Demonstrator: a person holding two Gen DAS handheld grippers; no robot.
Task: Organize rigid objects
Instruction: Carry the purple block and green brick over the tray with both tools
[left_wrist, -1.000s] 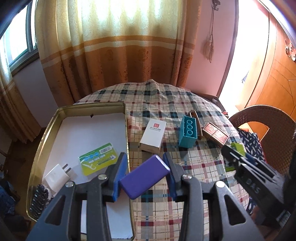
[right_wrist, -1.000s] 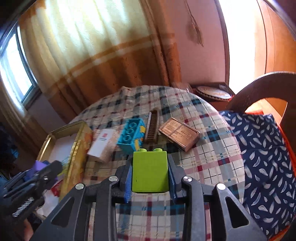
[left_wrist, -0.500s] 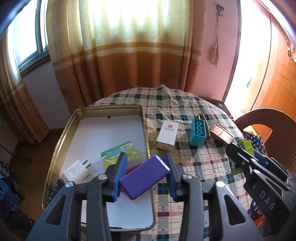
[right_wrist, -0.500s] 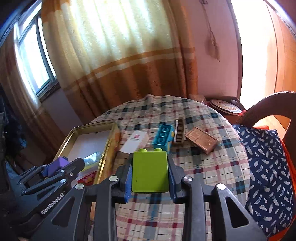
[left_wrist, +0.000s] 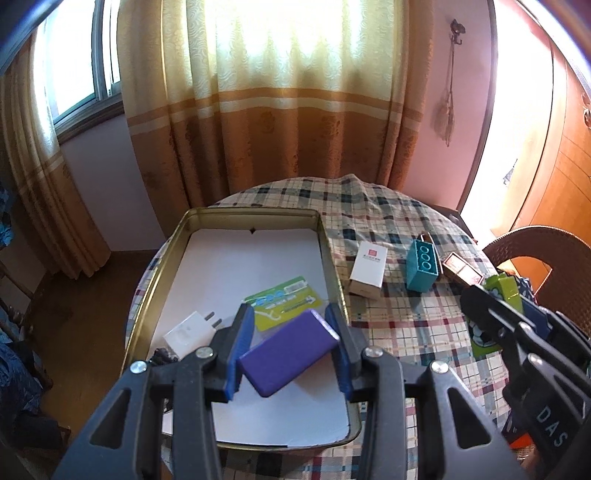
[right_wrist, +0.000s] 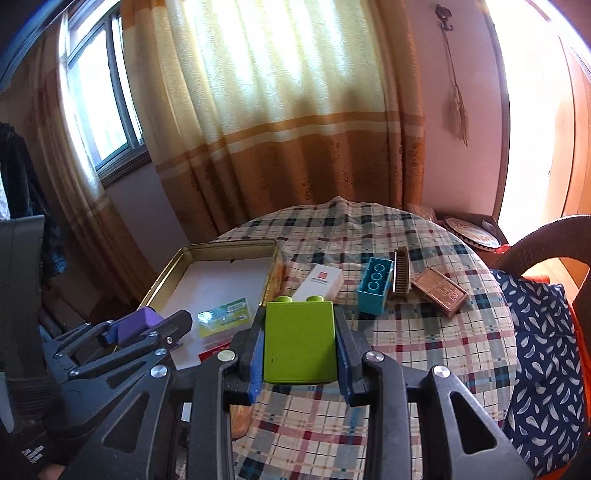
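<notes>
My left gripper (left_wrist: 290, 332) is shut on a purple block (left_wrist: 288, 352) and holds it above the near part of the gold metal tray (left_wrist: 334, 266). The tray holds a white charger plug (left_wrist: 188, 332) and a green card pack (left_wrist: 286, 301). My right gripper (right_wrist: 299, 338) is shut on a lime green brick (right_wrist: 299, 341) above the plaid table, right of the tray (right_wrist: 271, 273). On the cloth lie a white box (right_wrist: 319, 282), a teal brick (right_wrist: 375, 286), a brown comb (right_wrist: 400, 275) and a copper box (right_wrist: 439, 291).
The round table (right_wrist: 424, 350) has a plaid cloth. A wicker chair with a blue patterned cushion (right_wrist: 543, 350) stands at the right. Curtains and a window are behind the table. A dark object (left_wrist: 160, 356) lies in the tray's near left corner.
Both grippers have risen and pulled back from the table with their loads still held. The left one now sits more over the tray.
</notes>
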